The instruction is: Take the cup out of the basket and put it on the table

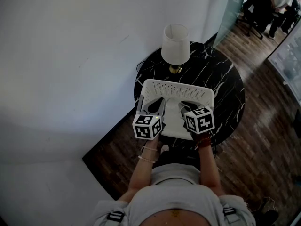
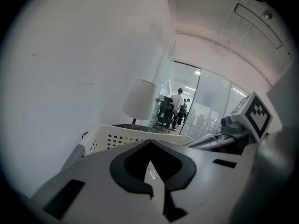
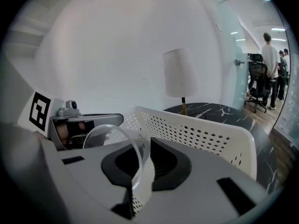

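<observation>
While the right gripper point(image 3: 136, 190) pinches the thin wall of a clear plastic cup point(image 3: 119, 130) at lower centre, against the white perforated basket point(image 3: 201, 134), I'd judge it light, slick and crushable, so the rim wants gentle pressure. The left gripper point(image 2: 152, 187) is closed, seemingly empty.

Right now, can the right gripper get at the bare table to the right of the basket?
Probably yes. The right gripper, jaws shut on the clear cup at its rim, hangs over the basket; the table beside it lies bare. Only the basket's wall must be cleared.
</observation>
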{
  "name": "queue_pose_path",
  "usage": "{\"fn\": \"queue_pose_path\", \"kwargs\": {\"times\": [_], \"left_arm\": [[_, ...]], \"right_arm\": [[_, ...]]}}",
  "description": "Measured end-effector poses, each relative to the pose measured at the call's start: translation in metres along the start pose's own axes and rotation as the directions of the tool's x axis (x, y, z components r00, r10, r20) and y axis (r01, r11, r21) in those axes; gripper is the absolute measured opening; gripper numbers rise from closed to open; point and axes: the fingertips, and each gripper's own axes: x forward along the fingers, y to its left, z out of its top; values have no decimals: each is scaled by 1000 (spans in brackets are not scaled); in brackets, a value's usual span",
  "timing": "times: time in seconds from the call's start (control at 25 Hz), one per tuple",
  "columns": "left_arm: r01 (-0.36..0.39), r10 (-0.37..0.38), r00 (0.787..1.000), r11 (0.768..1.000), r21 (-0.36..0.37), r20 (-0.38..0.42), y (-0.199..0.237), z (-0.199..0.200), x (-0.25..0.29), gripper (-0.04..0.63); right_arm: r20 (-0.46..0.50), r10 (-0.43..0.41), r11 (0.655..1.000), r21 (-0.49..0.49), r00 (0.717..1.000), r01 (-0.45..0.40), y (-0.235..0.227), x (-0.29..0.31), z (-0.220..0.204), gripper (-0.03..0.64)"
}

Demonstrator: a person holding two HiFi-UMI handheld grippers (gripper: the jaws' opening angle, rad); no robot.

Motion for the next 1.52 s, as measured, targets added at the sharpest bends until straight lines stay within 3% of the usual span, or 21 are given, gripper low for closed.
{"fn": "queue_pose_path", "kwargs": {"times": [1.52], "left_arm": [[4,-5,999,1000,21,41,-10,10,-19,6]], "right_arm": [[230,36,999,-26,973,-31,27,-69,61,37]]}}
